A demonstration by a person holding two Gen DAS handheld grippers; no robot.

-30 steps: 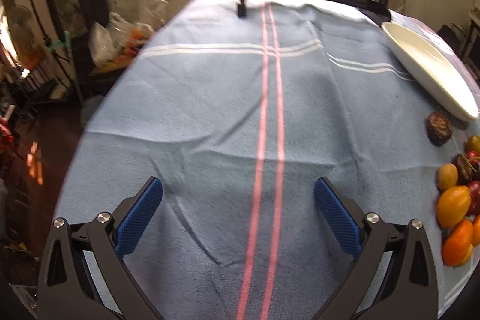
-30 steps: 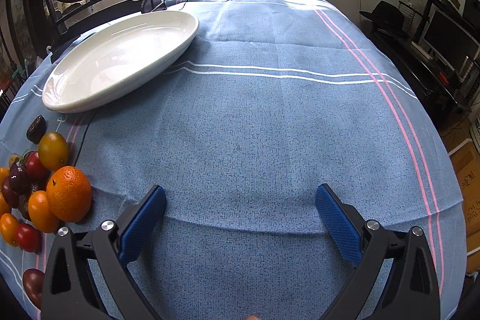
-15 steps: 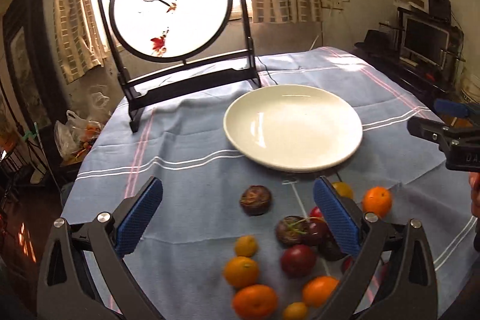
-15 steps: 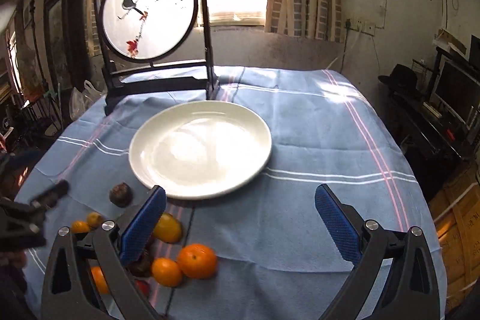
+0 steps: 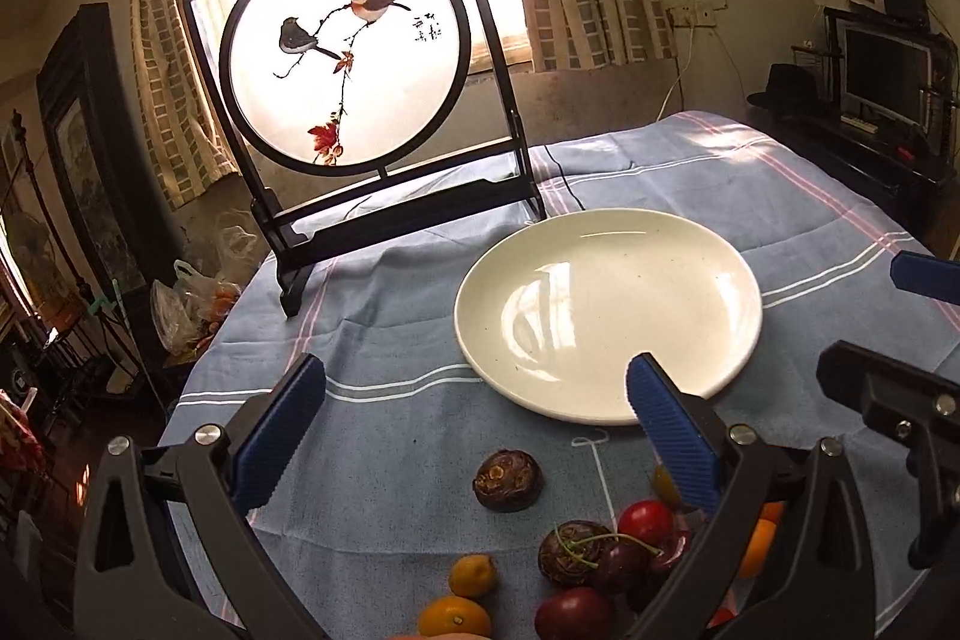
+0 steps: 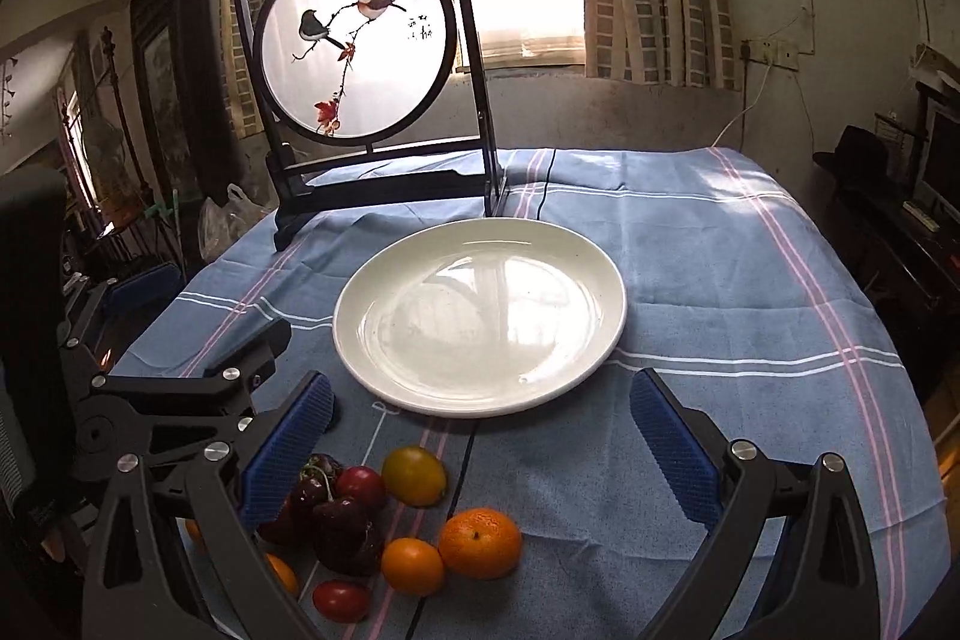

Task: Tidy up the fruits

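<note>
**Plate bare, fruit waiting: first pick not yet begun**

The tabletop, under its blue striped cloth, fills both my views. At 12 o'clock on it stands the bird screen, and just in front of that sits the white plate, with nothing on it. So I judge the sorting is at its very start.

My left claw is spread wide and holds nothing; my right claw is likewise spread and bare. Both hover above the near edge, with the left one showing at 9 o'clock in the right view.

The fruit lies in a loose heap at 6 o'clock from the plate, close to its rim but apart from it: the orange at the heap's right, a yellow tomato nearest the plate, dark cherries bunched at the left, and one brown wrinkled fruit standing off alone.

Next, I think, I should lower one claw over an outlying piece, the orange or the brown one, close gently and carry it to the plate.
</note>
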